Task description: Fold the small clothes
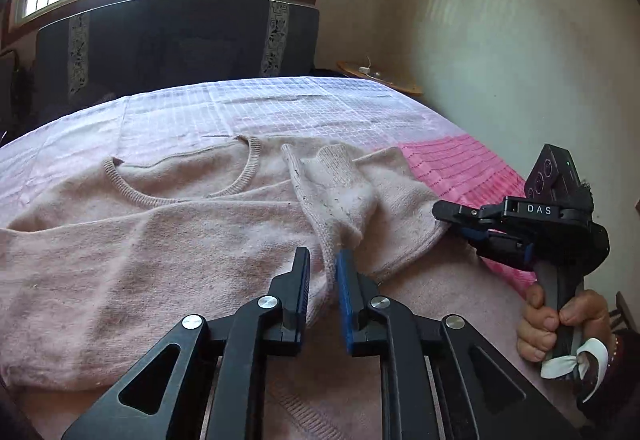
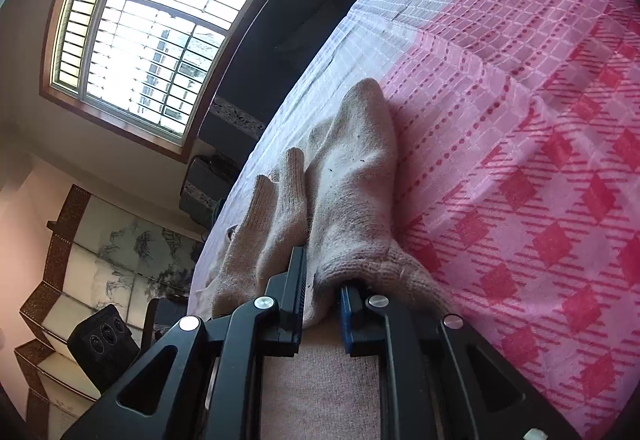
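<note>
Two claws work one pale pink sweater (image 1: 160, 224) spread on the bed (image 1: 460, 159). To fold cleanly, I would carry the sleeve across the chest with both claws level, keeping the knit taut. Left claw (image 1: 323, 272) pinches a raised sleeve fold; right claw (image 2: 323, 304) grips bunched cloth at the sweater's edge. It looks fuzzy, soft, speckled with dark lint

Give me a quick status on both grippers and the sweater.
Left gripper jaws pinching the sweater side fold. Right gripper jaws clamped on bunched knit. Sweater partly folded on the pink bedspread. Nothing in the way.
</note>
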The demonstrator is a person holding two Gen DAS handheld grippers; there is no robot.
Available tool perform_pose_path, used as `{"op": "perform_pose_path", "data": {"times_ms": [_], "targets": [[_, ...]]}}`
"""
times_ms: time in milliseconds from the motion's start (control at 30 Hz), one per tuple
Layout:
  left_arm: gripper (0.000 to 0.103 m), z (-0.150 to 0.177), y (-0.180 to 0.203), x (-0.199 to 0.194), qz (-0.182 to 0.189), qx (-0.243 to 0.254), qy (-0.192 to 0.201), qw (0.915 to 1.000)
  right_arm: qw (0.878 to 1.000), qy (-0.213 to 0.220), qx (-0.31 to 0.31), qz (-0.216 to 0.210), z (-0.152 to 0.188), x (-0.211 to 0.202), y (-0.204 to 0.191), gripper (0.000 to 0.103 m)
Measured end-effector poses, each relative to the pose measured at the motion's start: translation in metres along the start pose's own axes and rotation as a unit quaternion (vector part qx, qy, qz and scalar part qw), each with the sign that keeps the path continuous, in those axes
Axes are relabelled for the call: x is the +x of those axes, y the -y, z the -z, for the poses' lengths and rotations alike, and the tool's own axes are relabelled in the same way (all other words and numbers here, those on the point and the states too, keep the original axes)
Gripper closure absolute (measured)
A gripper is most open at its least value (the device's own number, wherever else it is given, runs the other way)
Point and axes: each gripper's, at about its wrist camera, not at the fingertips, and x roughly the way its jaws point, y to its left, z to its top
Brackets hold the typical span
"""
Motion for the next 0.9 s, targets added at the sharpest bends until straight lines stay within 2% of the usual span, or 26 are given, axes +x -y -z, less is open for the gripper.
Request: {"op": "perform_pose_path", "data": {"times_ms": [33,67,133,200,267,333,367,433,500,567,600,633,733,800,833,900], "targets": [[0.049,0.001,-0.01,-0.013,-0.008,-0.019,0.017,0.9996,1.0,0.009,-0.008,0.012,0.002,-0.007,-0.005,0.084],[0.027,0.004,-0.023,-0.026,-0.021,-0.04,0.041,0.9981,0.999,0.017,-0.017,0.024,0.004,-0.015,-0.013,0.084],[0.025,0.012,-0.048,-0.046,-0.026,-0.078,0.08,0.9934,0.999,0.02,-0.042,0.026,0.005,-0.025,-0.037,0.084],[0.025,0.017,-0.074,-0.049,-0.015,-0.122,0.071,0.9899,0.995,-0.012,-0.09,0.029,0.0,-0.015,-0.073,0.08],[0.025,0.027,-0.094,-0.049,-0.028,-0.161,0.073,0.9839,0.987,-0.052,-0.144,0.045,-0.003,0.01,-0.113,0.067],[0.025,0.036,-0.103,-0.046,-0.036,-0.175,0.067,0.9815,0.974,-0.085,-0.196,0.08,-0.003,0.043,-0.151,0.037],[0.025,0.039,-0.106,-0.043,-0.039,-0.183,0.06,0.9806,0.964,-0.103,-0.222,0.107,-0.001,0.063,-0.167,0.034],[0.025,0.04,-0.111,-0.041,-0.039,-0.194,0.056,0.9787,0.942,-0.116,-0.271,0.159,0.007,0.099,-0.19,0.035],[0.024,0.043,-0.113,-0.04,-0.04,-0.202,0.049,0.9774,0.915,-0.144,-0.304,0.224,0.015,0.134,-0.195,0.04],[0.024,0.044,-0.113,-0.039,-0.04,-0.202,0.045,0.9775,0.901,-0.163,-0.304,0.265,0.018,0.151,-0.18,0.055],[0.022,0.043,-0.112,-0.038,-0.04,-0.2,0.045,0.978,0.899,-0.171,-0.295,0.274,0.017,0.153,-0.168,0.08],[0.021,0.044,-0.111,-0.038,-0.039,-0.197,0.044,0.9786,0.903,-0.169,-0.28,0.278,0.013,0.147,-0.156,0.099],[0.02,0.042,-0.11,-0.038,-0.039,-0.195,0.044,0.9789,0.937,-0.116,-0.221,0.244,-0.004,0.098,-0.125,0.098],[0.019,0.043,-0.111,-0.039,-0.038,-0.197,0.045,0.9787,0.967,-0.085,-0.152,0.186,-0.011,0.053,-0.098,0.098],[0.019,0.043,-0.111,-0.04,-0.038,-0.197,0.045,0.9787,0.976,-0.075,-0.121,0.162,-0.01,0.034,-0.083,0.098],[0.018,0.043,-0.109,-0.039,-0.039,-0.195,0.044,0.9791,0.986,-0.066,-0.091,0.127,0.0,0.009,-0.06,0.098]]}}
